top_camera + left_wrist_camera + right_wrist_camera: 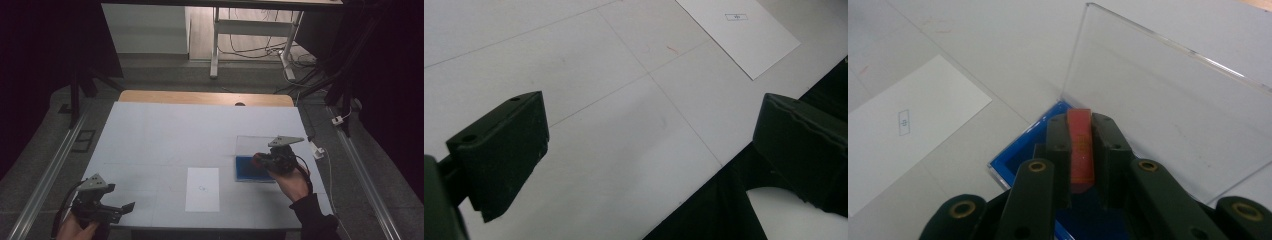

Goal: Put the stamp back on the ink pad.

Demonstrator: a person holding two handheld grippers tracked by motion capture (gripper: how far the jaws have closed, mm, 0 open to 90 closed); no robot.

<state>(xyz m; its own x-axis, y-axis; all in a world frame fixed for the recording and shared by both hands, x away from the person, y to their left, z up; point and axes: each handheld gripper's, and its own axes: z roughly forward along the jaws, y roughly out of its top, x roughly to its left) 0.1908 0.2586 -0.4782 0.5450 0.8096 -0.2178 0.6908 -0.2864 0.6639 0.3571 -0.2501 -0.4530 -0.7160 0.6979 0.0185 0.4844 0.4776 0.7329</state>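
Two black jaws of the right claw (1080,150) clamp a flat red plastic block (1081,150), its long axis pointing up-frame toward the clear-walled blue tray (1015,155); the left claw (649,150) gapes wide.

Matt black plastic on the left tool (649,150), its jaw faces dull, one edge slightly rough and nicked. The surface (624,125) looks like smooth white laminate, matt, scored with thin lines; a strip of bare wood (205,97) shows at its far edge. The sheet (903,130) is plain white paper, flat and unglossy. The box (1168,95) has clear, glossy plastic walls, lightly smudged, over a shiny blue base. The red piece (1080,150) in the right tool (1080,145) looks satiny, faintly speckled.
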